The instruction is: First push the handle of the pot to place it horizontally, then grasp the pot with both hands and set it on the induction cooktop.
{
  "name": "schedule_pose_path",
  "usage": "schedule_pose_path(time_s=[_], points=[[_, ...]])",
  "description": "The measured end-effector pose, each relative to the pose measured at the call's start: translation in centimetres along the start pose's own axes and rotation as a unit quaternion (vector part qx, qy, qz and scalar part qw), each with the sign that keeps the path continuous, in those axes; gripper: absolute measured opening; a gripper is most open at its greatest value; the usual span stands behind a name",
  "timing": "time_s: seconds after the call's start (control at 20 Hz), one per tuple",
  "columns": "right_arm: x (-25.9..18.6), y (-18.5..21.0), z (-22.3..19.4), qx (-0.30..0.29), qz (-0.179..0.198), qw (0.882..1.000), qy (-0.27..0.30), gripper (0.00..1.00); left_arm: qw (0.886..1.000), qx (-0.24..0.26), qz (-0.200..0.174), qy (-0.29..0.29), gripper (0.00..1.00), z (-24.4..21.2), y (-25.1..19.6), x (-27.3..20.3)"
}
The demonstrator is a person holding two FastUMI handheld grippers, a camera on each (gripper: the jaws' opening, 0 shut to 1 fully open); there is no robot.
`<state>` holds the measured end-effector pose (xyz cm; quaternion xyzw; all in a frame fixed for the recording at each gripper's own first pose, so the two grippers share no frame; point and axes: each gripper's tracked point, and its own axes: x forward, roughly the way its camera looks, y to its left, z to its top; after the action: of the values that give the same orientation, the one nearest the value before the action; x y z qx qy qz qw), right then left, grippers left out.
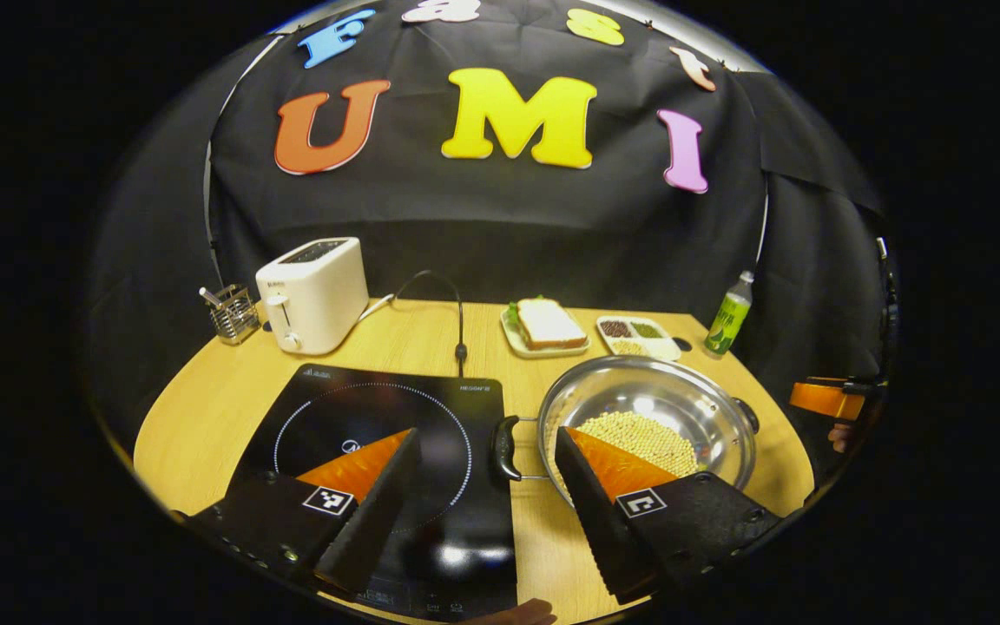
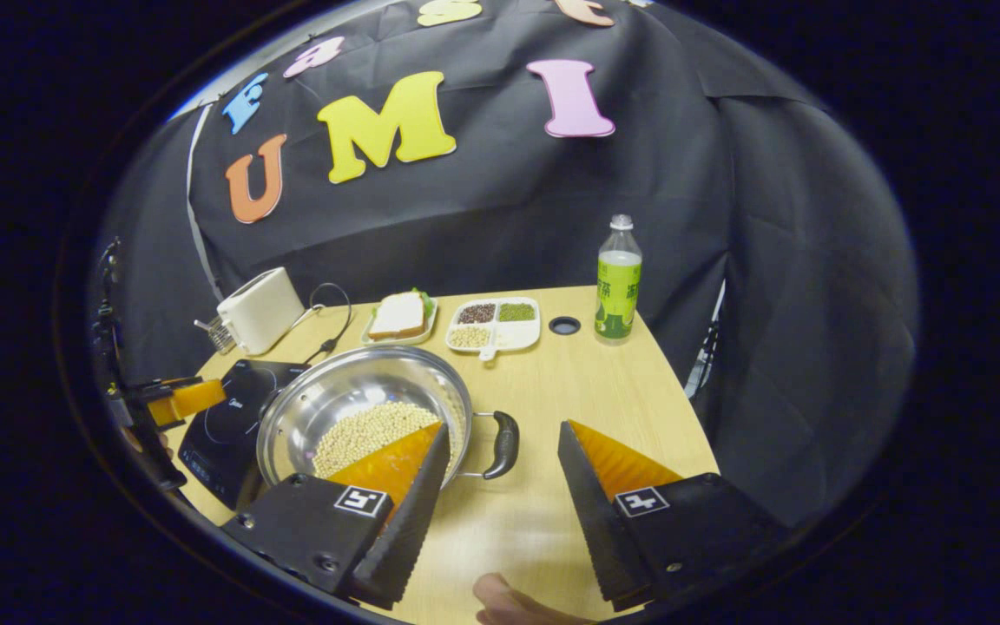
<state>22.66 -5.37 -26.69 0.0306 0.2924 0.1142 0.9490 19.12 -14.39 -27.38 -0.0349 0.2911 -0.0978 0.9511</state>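
With both the left gripper (image 1: 487,443) and right gripper (image 2: 504,438) spread wide and holding nothing, the bean-filled pot (image 1: 648,425) sits on the counter (image 1: 205,417) beside the induction cooktop (image 1: 378,434); an uneven two-handle lift could tilt it and spill beans

Overhead light glares off the cooktop (image 1: 457,555) and pot (image 1: 639,404); sharp centre, edges bowed and dim.

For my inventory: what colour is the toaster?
Cream-white boxy toaster; left gripper view shows it best.
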Motion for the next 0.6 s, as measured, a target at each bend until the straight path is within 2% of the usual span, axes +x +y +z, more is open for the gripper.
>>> schedule_pose_path(time_s=[0.15,0.35,0.6], points=[[1.1,0.1,-0.2,0.008,0.012,1.0,0.008,0.81,0.999,0.001,-0.009,0.034,0.93,-0.9,-0.7,2.3],[2.7,0.8,-0.8,0.008,0.03,0.999,0.03,0.81,0.995,-0.021,-0.024,0.09,0.93,-2.6,-1.6,4.5],[5.3,0.6,-2.1,0.011,0.038,0.997,0.067,0.8,0.992,-0.023,-0.028,0.12,0.91,-3.2,-1.6,6.0]])
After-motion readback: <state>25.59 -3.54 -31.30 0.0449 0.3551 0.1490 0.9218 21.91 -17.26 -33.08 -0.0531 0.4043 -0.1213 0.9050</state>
